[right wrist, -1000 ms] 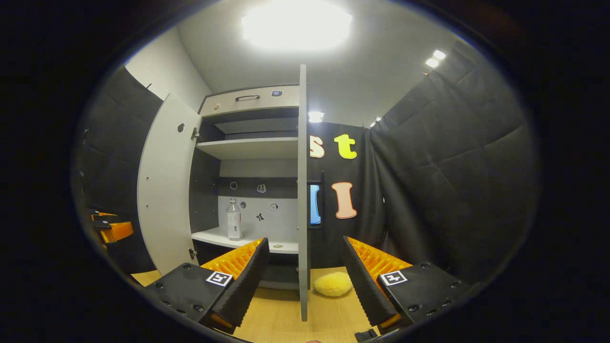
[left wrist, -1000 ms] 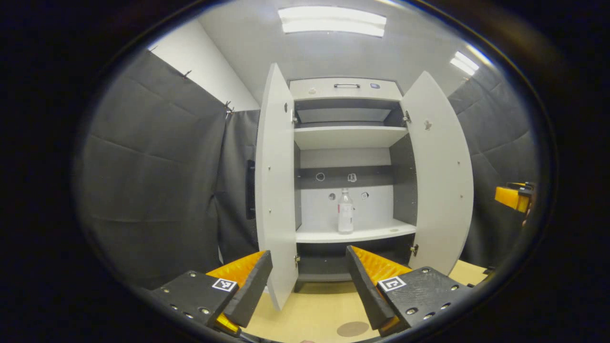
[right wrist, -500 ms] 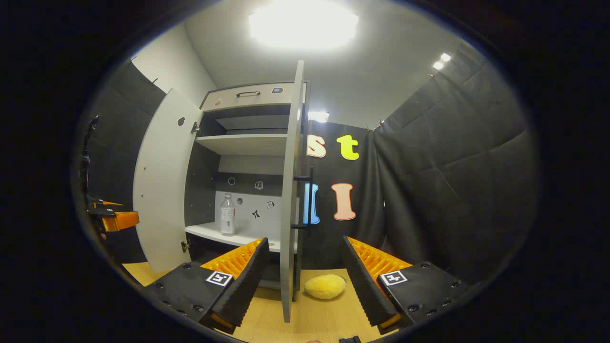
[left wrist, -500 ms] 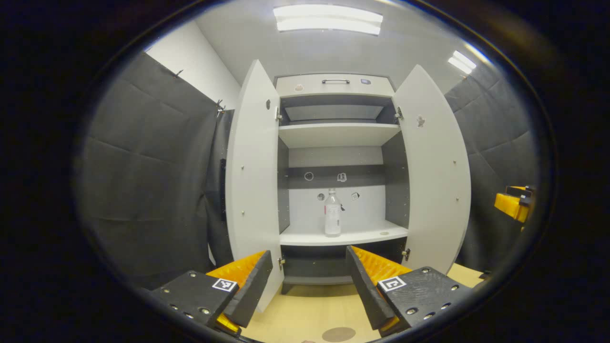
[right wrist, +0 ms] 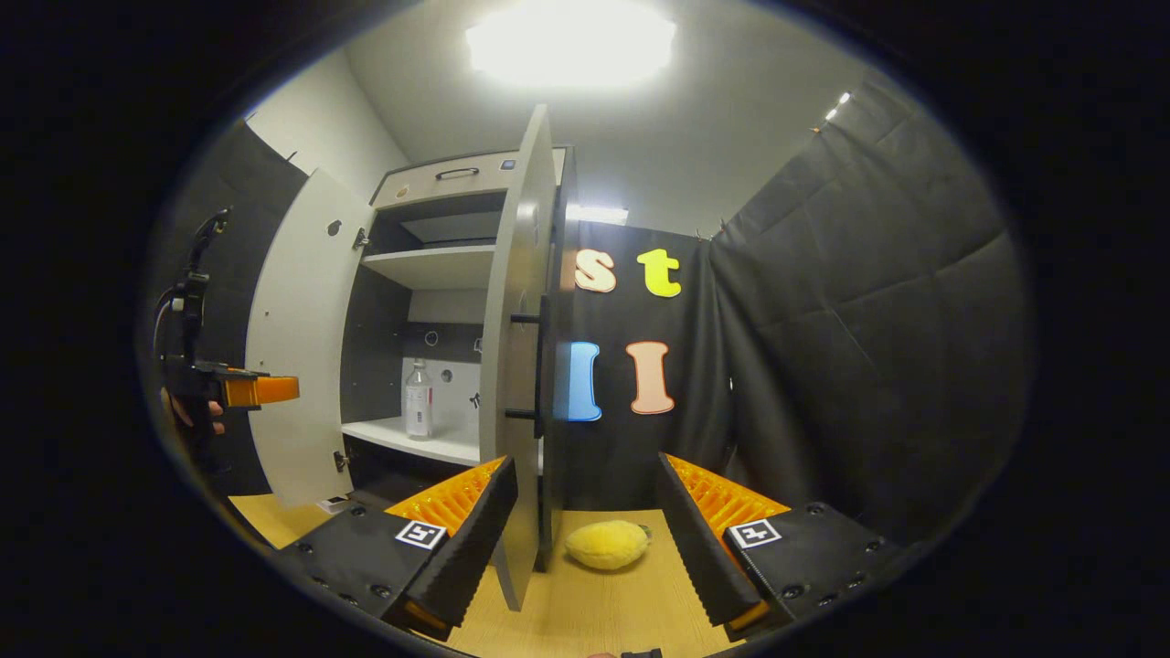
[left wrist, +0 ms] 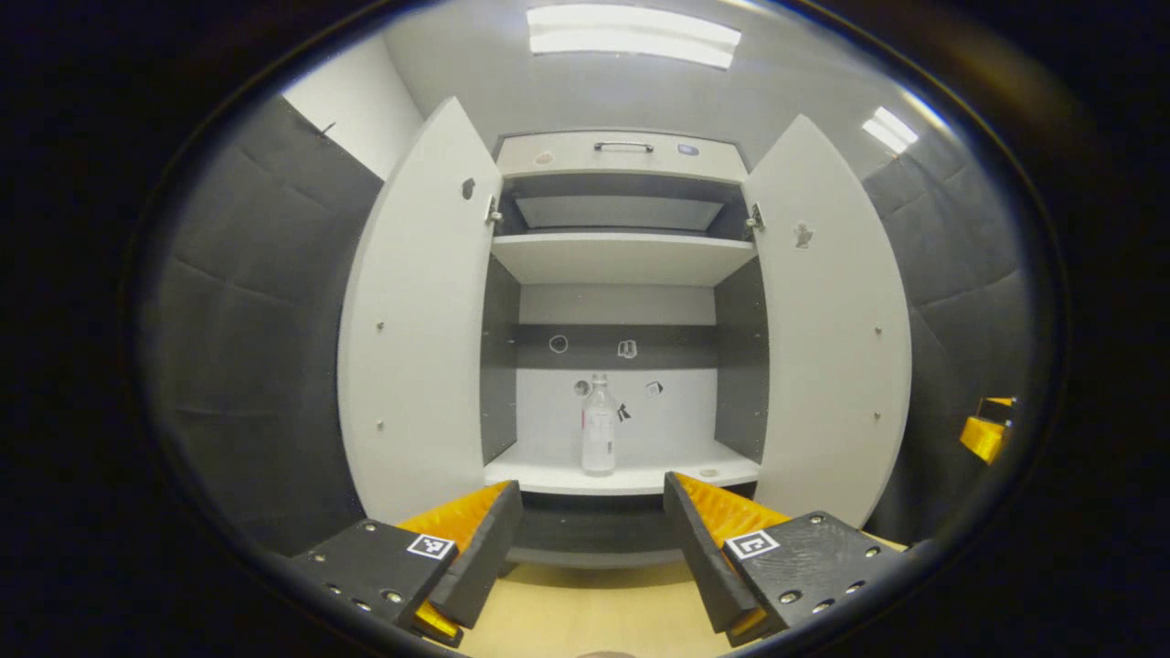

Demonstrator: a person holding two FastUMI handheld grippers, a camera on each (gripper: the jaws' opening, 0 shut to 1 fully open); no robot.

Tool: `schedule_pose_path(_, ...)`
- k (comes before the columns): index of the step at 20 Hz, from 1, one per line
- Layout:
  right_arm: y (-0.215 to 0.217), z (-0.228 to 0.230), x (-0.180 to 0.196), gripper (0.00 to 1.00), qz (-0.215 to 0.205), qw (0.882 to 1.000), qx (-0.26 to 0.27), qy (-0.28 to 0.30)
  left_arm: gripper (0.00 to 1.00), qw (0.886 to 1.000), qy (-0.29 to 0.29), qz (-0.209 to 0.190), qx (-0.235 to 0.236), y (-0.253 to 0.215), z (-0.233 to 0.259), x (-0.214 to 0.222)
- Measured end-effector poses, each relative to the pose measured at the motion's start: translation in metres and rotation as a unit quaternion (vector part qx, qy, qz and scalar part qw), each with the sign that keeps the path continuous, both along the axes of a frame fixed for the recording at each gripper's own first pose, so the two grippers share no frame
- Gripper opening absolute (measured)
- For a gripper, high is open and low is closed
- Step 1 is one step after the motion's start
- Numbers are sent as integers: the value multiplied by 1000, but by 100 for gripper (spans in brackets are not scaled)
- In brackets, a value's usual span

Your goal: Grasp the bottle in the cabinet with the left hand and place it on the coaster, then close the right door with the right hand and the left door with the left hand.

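Clear plastic bottle (left wrist: 599,437) stands upright on the cabinet's lower shelf (left wrist: 631,477), well ahead of my spread, empty left tool (left wrist: 592,539); reaching carelessly, I could topple it against the left door (left wrist: 416,320).

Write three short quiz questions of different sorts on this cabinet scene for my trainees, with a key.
1. True or false: the bottle stands upright on the lower shelf.
2. The left gripper is: A open, B shut on the bottle.
3. Fill in: both cabinet doors stand ____.

Key: 1 true. 2 A; nothing sits between its fingers. 3 open; the left door and right door both swing outward.
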State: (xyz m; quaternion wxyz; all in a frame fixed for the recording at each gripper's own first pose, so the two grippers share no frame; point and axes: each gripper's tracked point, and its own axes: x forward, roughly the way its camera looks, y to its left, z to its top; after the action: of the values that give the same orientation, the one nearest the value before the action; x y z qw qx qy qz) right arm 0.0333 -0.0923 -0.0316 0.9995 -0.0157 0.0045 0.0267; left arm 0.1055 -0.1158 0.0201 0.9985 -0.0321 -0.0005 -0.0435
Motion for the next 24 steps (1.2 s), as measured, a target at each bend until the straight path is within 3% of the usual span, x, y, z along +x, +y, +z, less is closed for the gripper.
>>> schedule_pose_path(1,-5,-3,2,94,-5,1000,-1,3,92,1000,-1,-2,1,-2,2,9)
schedule_pose_path(6,-23,-12,7,96,-38,999,3,13,91,1000,-1,-28,1,-17,0,58)
schedule_pose_path(7,-26,-13,7,96,-48,999,4,14,96,999,-1,-34,-3,-21,-3,70)
schedule_pose_path(12,-38,-15,21,96,-89,996,1,16,92,999,8,-50,-17,-28,-15,131)
schedule_pose_path(15,-42,-17,31,96,-113,993,10,17,96,998,13,-57,-22,-27,-24,169)
schedule_pose_path(16,-43,-19,33,96,-120,993,12,19,92,998,13,-57,-21,-26,-27,181)
schedule_pose_path(24,-51,-21,47,96,-175,984,-2,21,91,997,19,-67,-15,-24,-51,260)
